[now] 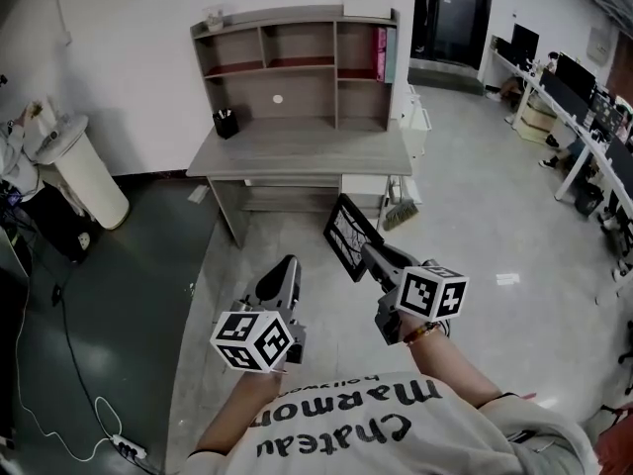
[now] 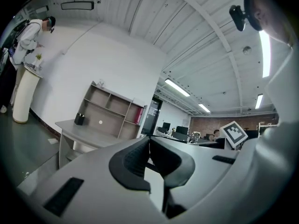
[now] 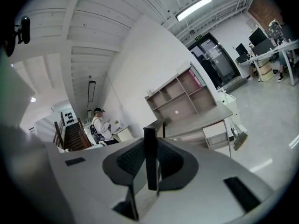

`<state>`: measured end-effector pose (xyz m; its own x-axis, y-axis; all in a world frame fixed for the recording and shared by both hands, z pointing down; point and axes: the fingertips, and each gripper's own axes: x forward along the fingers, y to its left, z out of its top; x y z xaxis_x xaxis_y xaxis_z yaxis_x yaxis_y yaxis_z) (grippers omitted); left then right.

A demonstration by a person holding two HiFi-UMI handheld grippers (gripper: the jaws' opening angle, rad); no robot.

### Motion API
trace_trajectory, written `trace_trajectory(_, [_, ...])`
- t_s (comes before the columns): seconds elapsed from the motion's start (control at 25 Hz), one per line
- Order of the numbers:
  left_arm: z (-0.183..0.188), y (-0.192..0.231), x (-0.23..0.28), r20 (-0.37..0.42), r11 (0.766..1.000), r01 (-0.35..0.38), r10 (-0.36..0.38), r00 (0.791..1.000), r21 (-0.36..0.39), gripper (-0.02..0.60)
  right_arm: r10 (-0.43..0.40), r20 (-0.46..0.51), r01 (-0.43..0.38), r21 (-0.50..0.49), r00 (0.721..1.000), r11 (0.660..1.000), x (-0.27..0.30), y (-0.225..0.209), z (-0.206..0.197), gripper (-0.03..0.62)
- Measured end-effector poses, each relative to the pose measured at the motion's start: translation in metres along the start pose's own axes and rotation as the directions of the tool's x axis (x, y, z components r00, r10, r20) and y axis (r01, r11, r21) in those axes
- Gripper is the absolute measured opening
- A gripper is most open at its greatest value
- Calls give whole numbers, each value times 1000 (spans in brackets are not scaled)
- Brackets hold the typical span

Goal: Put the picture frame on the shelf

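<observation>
A black picture frame [image 1: 349,236] hangs tilted in the air in front of a grey desk, with my right gripper [image 1: 374,255] shut on its lower edge. In the right gripper view the frame [image 3: 150,155] stands edge-on between the pads. The shelf unit [image 1: 297,67] with open compartments sits on the desk [image 1: 297,151] against the white wall, well ahead of both grippers. My left gripper [image 1: 285,271] is held lower left of the frame, shut on nothing; its pads [image 2: 148,160] meet with nothing between them.
A black pen cup [image 1: 226,124] stands on the desk's left side, pink books [image 1: 380,53] in the shelf's right compartment. A white bin [image 1: 84,171] and a person [image 1: 12,142] are at the left. Office desks with monitors [image 1: 579,117] line the right. A cable [image 1: 59,364] lies on the floor.
</observation>
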<state>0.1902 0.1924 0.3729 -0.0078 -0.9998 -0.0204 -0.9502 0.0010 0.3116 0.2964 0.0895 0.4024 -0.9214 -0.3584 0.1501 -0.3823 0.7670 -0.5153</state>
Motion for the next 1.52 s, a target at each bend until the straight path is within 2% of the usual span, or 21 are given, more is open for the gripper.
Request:
trace_trajectory(0.36, [-30, 21, 26, -63, 1000, 2, -4, 998, -31, 17, -22, -73, 26, 53, 997, 998, 32, -34, -22, 83])
trace_trajectory(0.8, [-35, 101, 86, -121, 995, 26, -38, 992, -97, 17, -101, -111, 111, 87, 989, 990, 115, -62, -23, 83])
trace_trajectory(0.92, [-14, 130, 105, -122, 995, 40, -50, 991, -89, 17, -116, -84, 125, 107, 990, 986, 147, -61, -7, 83])
trace_trajectory(1.2, [57, 210, 144, -53, 998, 52, -54, 997, -36, 17, -115, 34, 111, 92, 993, 989, 225, -41, 53, 83])
trace_trajectory(1.52, [80, 268, 183, -70, 995, 93, -96, 993, -35, 17, -168, 97, 156, 119, 981, 981, 275, -45, 75, 83])
